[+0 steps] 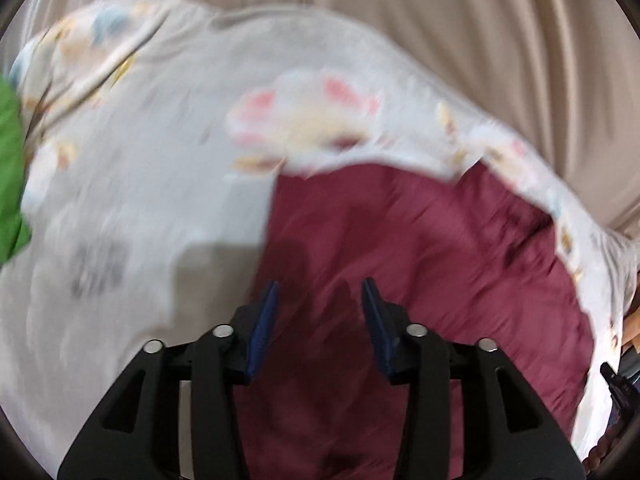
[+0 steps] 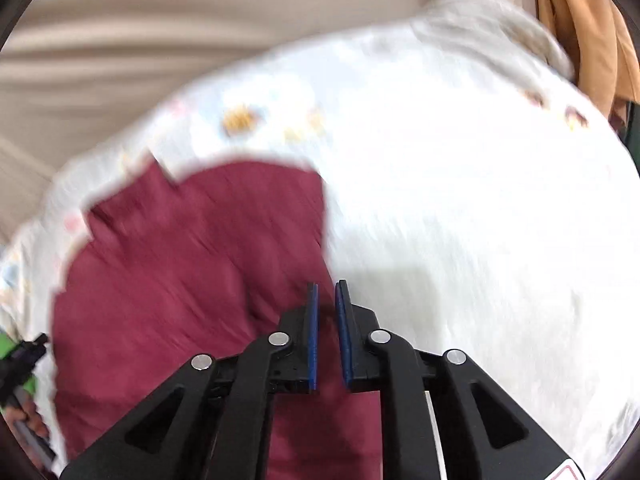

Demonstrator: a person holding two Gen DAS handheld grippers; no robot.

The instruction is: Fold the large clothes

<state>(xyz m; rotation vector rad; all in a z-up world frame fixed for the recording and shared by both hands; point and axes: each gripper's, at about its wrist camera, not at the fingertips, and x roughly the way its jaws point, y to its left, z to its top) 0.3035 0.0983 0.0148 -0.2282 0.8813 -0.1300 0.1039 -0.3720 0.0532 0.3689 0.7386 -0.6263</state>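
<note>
A dark red garment point(image 1: 400, 280) lies spread flat on a white sheet with cartoon prints point(image 1: 140, 160). My left gripper point(image 1: 320, 286) is open and empty, hovering just above the garment near its left edge. In the right wrist view the same red garment point(image 2: 180, 280) fills the lower left, on the white sheet point(image 2: 460, 200). My right gripper point(image 2: 325, 286) is over the garment's right edge; its blue pads stand a narrow gap apart with nothing visibly held. Both views are motion-blurred.
A beige curtain point(image 1: 480, 40) hangs behind the bed. A green cloth point(image 1: 8, 180) lies at the far left. An orange-brown cloth point(image 2: 580, 20) hangs at the upper right. The other gripper shows at each view's edge point(image 1: 616, 388) point(image 2: 24, 356).
</note>
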